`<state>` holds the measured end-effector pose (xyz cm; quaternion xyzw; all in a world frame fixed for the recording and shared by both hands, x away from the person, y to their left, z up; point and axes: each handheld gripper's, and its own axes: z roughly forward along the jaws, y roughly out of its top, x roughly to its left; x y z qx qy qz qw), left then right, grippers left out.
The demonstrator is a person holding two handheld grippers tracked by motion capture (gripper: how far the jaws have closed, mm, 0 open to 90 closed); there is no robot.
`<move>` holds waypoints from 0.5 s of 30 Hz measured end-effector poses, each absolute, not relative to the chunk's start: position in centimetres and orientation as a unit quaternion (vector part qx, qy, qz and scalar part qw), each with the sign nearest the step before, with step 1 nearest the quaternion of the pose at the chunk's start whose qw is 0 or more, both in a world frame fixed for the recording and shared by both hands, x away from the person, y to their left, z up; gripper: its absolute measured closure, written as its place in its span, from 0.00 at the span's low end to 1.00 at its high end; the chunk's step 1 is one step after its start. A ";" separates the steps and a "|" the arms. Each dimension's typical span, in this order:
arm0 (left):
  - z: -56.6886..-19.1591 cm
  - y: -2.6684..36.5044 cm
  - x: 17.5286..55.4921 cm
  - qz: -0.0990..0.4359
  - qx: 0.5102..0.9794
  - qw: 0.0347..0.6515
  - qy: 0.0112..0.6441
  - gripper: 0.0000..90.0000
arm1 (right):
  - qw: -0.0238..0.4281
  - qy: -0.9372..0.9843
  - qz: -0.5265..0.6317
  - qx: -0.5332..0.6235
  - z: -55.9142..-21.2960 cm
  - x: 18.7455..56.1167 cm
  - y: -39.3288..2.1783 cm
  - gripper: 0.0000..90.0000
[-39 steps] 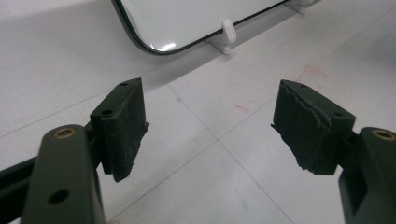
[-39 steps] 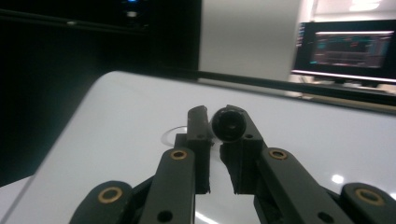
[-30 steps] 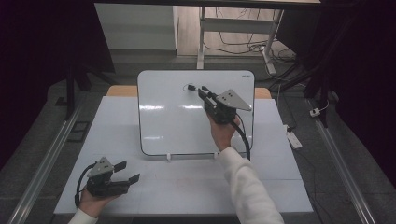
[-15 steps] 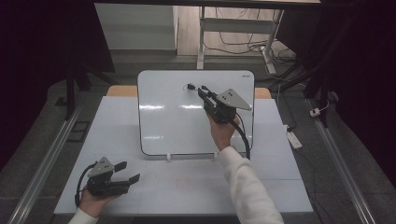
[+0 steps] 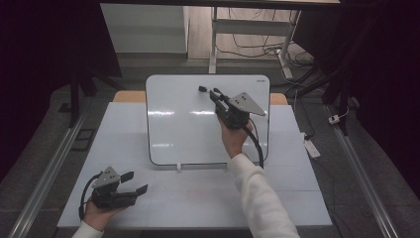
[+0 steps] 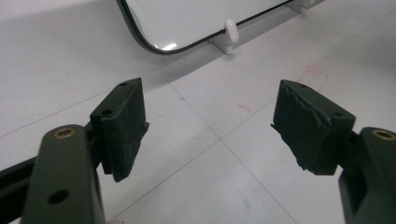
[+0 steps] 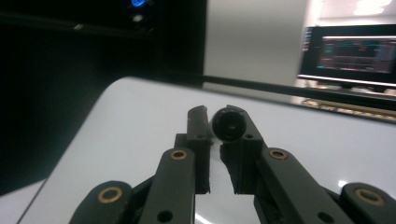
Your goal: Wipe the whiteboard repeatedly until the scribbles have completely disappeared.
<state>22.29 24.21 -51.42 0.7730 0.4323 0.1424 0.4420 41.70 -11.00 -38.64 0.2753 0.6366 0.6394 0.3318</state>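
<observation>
White tabletop (image 5: 198, 198) is lying bare around the left gripper (image 5: 136, 183), which is resting low near the front edge, jaws spread wide with nothing between them. Up at the whiteboard (image 5: 183, 124), propped on small white feet, the right hand (image 5: 234, 139) is reaching forward, forearm stretched across the table, and the right gripper (image 5: 214, 94) is clamping a black marker (image 5: 203, 89) against the board's upper area. Its own camera is looking straight down the marker's round end (image 7: 229, 123), while the left gripper view is catching the board's rounded corner (image 6: 154, 44).
</observation>
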 end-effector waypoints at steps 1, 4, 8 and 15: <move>-51.4 24.2 22.3 0.142 0.773 0.442 0.432 0.30 | 0.328 0.634 0.642 0.281 -38.6 41.9 -11.5 0.89; -51.4 24.1 22.3 0.142 0.774 0.441 0.432 0.30 | 0.332 0.638 0.637 0.277 -38.7 41.7 -11.3 0.89; -51.3 23.9 22.2 0.144 0.775 0.441 0.429 0.30 | 0.313 0.655 0.636 0.261 -39.4 41.2 -10.0 0.89; -51.4 24.1 22.2 0.143 0.774 0.442 0.430 0.30 | 0.322 0.651 0.636 0.261 -39.4 41.3 -9.9 0.89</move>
